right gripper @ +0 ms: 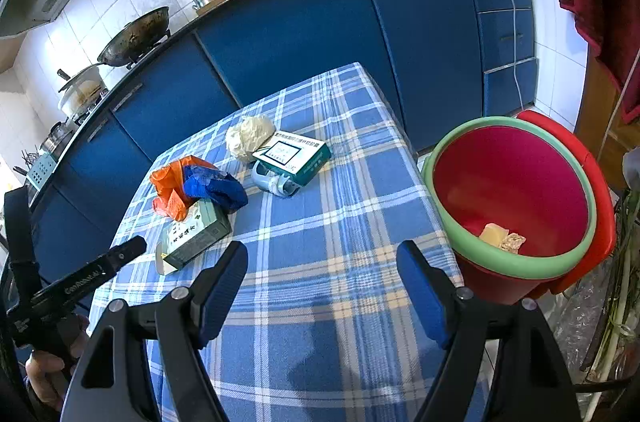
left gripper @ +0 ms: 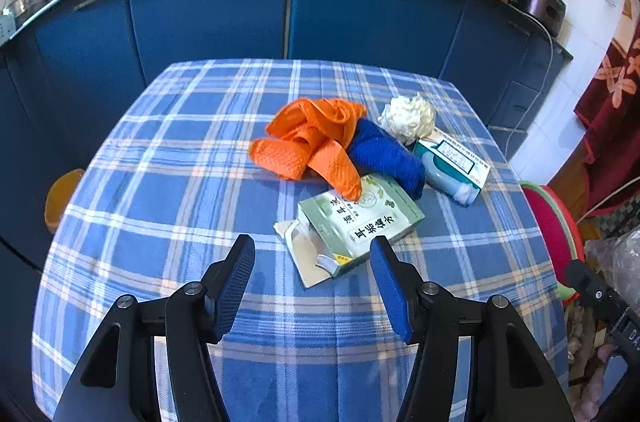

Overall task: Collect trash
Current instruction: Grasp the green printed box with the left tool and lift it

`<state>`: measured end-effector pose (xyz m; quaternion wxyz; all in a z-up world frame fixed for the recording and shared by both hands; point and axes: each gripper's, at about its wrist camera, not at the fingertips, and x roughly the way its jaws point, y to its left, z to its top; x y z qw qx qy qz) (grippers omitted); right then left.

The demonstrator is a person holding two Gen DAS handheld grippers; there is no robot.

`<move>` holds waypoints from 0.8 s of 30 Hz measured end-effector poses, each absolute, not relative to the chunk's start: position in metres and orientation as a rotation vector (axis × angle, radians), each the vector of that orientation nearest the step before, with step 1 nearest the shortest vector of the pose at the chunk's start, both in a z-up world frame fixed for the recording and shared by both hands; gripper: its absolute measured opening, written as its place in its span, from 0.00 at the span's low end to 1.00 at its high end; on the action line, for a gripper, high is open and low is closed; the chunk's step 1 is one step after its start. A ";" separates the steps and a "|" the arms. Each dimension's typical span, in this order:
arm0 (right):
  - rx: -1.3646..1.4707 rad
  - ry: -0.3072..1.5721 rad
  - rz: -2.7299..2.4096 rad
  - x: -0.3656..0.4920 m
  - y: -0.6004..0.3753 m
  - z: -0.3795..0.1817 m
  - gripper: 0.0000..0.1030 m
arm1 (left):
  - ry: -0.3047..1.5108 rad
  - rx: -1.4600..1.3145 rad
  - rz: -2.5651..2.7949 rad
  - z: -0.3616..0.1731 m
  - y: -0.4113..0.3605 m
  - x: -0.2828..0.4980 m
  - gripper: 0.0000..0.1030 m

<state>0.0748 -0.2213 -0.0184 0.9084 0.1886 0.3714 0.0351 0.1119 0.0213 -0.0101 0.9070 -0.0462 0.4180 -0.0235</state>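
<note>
The left tool [left gripper: 312,262] stands half open with nothing between its pads, pointing down at the desk [left gripper: 160,182]; the green carton [left gripper: 356,222], torn open at its near end, lies just ahead of it and a little toward its right finger; the right tool [right gripper: 322,272] stands wide and empty over bare checked cloth, with the red bin [right gripper: 512,190] just off its right finger, beside the desk edge, a few scraps already at its bottom.

Further ahead of the left tool sit the orange bag [left gripper: 312,138] and the blue bag [left gripper: 384,158], the orange one draped onto the far end of the carton; beyond those lie the crumpled tissue [left gripper: 408,118] and the teal box [left gripper: 452,158].

The likely trouble is the carton; its loose flaps may fold under a pinch so that it slips out; since the orange bag rests on it, lifting could drag the bag along or tip it off the desk; a half-open tool may also be too narrow for the carton's width, pushing it away instead of straddling it.
</note>
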 end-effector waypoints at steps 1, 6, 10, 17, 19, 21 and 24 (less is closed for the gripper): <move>0.388 0.769 0.072 0.076 -0.221 -0.019 0.77 | 0.866 -0.090 -0.055 -0.012 0.020 0.113 0.60; 0.383 0.777 0.065 0.077 -0.221 -0.020 0.77 | 0.873 -0.045 -0.094 -0.018 0.011 0.124 0.66; 0.381 0.785 0.058 0.080 -0.222 -0.022 0.78 | 0.897 0.029 -0.121 -0.025 0.005 0.139 0.67; 0.376 0.801 0.052 0.086 -0.220 -0.025 0.78 | 0.914 0.131 -0.173 -0.028 0.004 0.157 0.70; 0.377 0.805 0.053 0.087 -0.220 -0.026 0.78 | 0.915 0.141 -0.202 -0.029 0.003 0.160 0.70; 0.374 0.809 0.057 0.088 -0.218 -0.027 0.78 | 0.919 0.143 -0.237 -0.030 0.003 0.164 0.71; 0.370 0.811 0.059 0.089 -0.217 -0.027 0.78 | 0.929 0.131 -0.274 -0.031 0.003 0.169 0.73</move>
